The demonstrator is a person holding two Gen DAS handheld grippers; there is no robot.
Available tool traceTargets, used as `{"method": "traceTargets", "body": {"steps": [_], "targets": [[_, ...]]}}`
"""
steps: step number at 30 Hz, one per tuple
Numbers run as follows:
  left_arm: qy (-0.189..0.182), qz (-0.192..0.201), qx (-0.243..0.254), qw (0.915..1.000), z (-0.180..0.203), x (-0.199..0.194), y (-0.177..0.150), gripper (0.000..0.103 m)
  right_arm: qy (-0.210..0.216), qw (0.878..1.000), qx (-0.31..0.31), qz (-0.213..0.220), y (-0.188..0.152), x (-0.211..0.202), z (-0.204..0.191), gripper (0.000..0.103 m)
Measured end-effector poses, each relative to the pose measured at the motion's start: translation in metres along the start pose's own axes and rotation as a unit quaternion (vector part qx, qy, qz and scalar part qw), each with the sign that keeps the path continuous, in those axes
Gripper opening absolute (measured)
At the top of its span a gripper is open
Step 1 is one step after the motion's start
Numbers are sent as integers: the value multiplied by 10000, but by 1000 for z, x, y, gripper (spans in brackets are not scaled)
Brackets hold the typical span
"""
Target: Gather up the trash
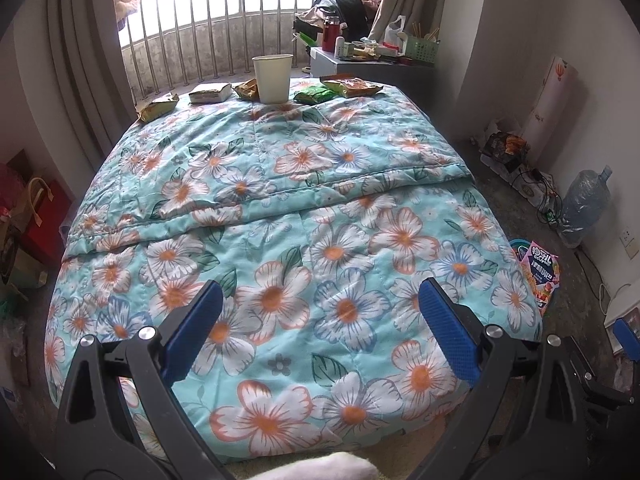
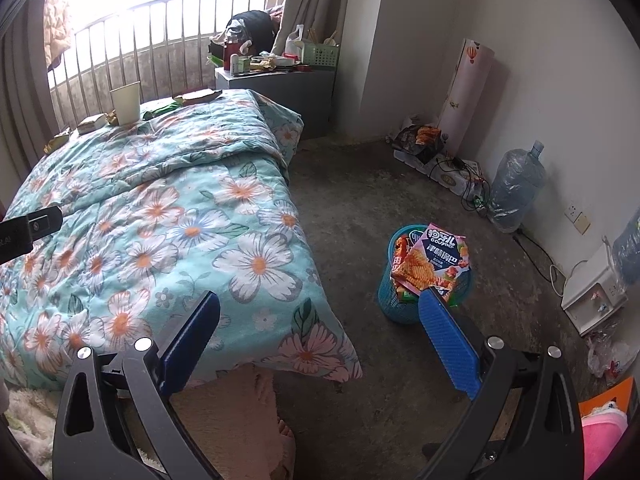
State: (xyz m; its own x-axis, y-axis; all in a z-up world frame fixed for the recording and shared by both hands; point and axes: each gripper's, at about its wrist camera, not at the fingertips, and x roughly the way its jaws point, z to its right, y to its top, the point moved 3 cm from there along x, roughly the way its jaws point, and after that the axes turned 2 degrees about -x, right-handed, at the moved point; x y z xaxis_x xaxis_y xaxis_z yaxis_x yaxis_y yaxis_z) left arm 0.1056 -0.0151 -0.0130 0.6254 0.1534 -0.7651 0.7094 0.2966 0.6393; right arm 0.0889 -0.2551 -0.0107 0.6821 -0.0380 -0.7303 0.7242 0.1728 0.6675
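Five wrappers [image 1: 352, 87] plus cup [image 1: 273, 78], top centre on bed [image 1: 320, 240]. Bin [image 2: 424, 276] on floor. Left gripper [image 1: 320, 328], right gripper [image 2: 320, 336]: jaws wide, empty. Next, prob.: reach far end.

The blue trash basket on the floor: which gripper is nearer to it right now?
Right. The right gripper hovers just beside the blue trash basket; the left gripper is over the bed.

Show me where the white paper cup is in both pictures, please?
Left wrist view: the paper cup stands upright at the far end of the bed, top centre, among snack wrappers.
Right wrist view: the paper cup is in the upper left, at the same far end of the bed.
Shared landmark: the metal railing right behind it.
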Motion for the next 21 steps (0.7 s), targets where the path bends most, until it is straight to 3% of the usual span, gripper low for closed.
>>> {"method": "traceTargets", "body": {"steps": [21], "targets": [[-4,55,46,10000,2,-6,-3,94,-7,10000,23,76,0,-7,3,97]]}}
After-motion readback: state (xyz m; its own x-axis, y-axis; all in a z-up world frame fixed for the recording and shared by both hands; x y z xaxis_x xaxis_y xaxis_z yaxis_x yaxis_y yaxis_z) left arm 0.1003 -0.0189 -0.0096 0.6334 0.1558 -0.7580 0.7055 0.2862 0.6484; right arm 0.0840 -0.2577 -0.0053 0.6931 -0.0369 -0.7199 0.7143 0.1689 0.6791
